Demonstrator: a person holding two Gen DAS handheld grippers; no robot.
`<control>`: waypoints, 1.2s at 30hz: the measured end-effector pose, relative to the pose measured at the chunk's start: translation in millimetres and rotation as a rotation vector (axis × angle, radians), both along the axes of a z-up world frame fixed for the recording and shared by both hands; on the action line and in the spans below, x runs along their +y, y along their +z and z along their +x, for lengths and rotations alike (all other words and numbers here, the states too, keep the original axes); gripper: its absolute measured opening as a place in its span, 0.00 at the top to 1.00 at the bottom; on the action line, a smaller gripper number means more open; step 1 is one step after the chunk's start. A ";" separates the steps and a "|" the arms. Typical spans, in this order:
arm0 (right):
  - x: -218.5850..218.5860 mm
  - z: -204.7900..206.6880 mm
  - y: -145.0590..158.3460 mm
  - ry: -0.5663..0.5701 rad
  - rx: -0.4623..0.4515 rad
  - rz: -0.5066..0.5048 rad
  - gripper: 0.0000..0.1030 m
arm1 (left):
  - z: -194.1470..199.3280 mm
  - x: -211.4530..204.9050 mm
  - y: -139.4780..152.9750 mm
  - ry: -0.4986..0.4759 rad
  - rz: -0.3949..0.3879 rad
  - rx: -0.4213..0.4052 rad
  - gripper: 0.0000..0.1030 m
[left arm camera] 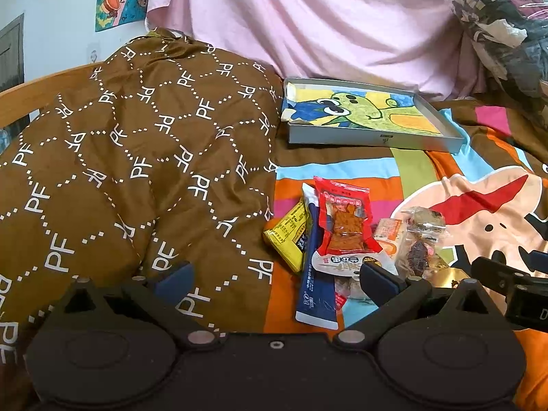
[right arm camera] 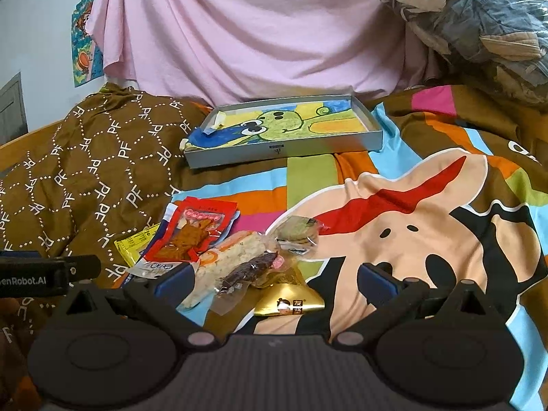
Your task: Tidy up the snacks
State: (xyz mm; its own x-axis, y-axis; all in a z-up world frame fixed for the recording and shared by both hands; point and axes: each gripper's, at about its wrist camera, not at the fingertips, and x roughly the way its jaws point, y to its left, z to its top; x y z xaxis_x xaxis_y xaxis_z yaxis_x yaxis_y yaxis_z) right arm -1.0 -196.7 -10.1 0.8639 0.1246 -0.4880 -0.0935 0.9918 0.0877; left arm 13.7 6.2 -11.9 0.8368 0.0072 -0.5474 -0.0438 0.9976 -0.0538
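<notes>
though hidden leftward, gold packet (right arm camera: 289, 299) rightward

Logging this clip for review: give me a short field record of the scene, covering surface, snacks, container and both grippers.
surface: bed with cartoon bedspread
snacks: loose pile, red packet on top, gold packet nearest the right gripper
container: shallow grey box lined with a drawing, beyond the pile, no snacks in it
left gripper: open, holding nothing
right gripper: open, over the pile
</notes>
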 end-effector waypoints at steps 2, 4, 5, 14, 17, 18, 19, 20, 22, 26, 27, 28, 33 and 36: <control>-0.6 0.5 0.0 0.003 0.001 0.005 0.00 | 0.2 -0.1 -0.3 0.000 -0.001 0.002 0.01; -1.2 0.7 -0.1 0.003 0.002 0.008 0.00 | 0.7 -0.2 -0.4 -0.001 0.000 0.005 0.01; -1.1 0.4 -0.4 0.002 0.002 0.009 0.00 | 0.9 -0.2 -0.3 -0.001 0.000 0.005 0.01; -2.4 -0.8 0.7 0.000 -0.013 0.015 0.00 | 1.5 -0.4 -1.4 0.000 -0.002 0.009 0.01; -2.5 -1.1 0.0 0.000 -0.011 0.019 0.00 | 2.1 -0.3 -2.1 0.000 -0.001 0.012 0.01; -2.8 -0.9 0.0 0.000 -0.008 0.021 0.00 | 1.9 -0.3 -2.3 0.000 -0.001 0.013 0.01; -2.9 -0.9 -0.2 0.001 -0.007 0.022 0.00 | 2.1 -0.3 -2.3 0.000 -0.001 0.013 0.01; -2.8 -1.1 -0.5 0.003 -0.006 0.023 0.00 | 2.1 -0.3 -2.4 0.001 -0.001 0.012 0.01; -3.3 -1.1 -0.3 0.004 -0.006 0.024 0.00 | 2.0 -0.2 -2.4 0.000 -0.001 0.013 0.01; -3.4 -0.8 -0.3 0.004 -0.006 0.024 0.00 | 2.0 0.0 -3.1 0.000 -0.002 0.014 0.01; -3.2 -0.6 -0.5 0.007 -0.002 0.022 0.00 | 1.8 0.2 -3.3 0.000 -0.003 0.015 0.01; -2.6 -0.3 -0.9 0.010 0.004 0.020 0.00 | 2.3 0.1 -3.3 0.000 -0.004 0.016 0.01; 1.5 -0.3 -2.2 0.042 0.007 0.000 0.00 | 2.7 0.4 -3.3 0.003 -0.001 0.013 0.01; 4.5 -0.4 -5.1 0.069 0.010 -0.015 0.00 | 5.2 0.6 -2.8 0.021 0.015 -0.005 0.01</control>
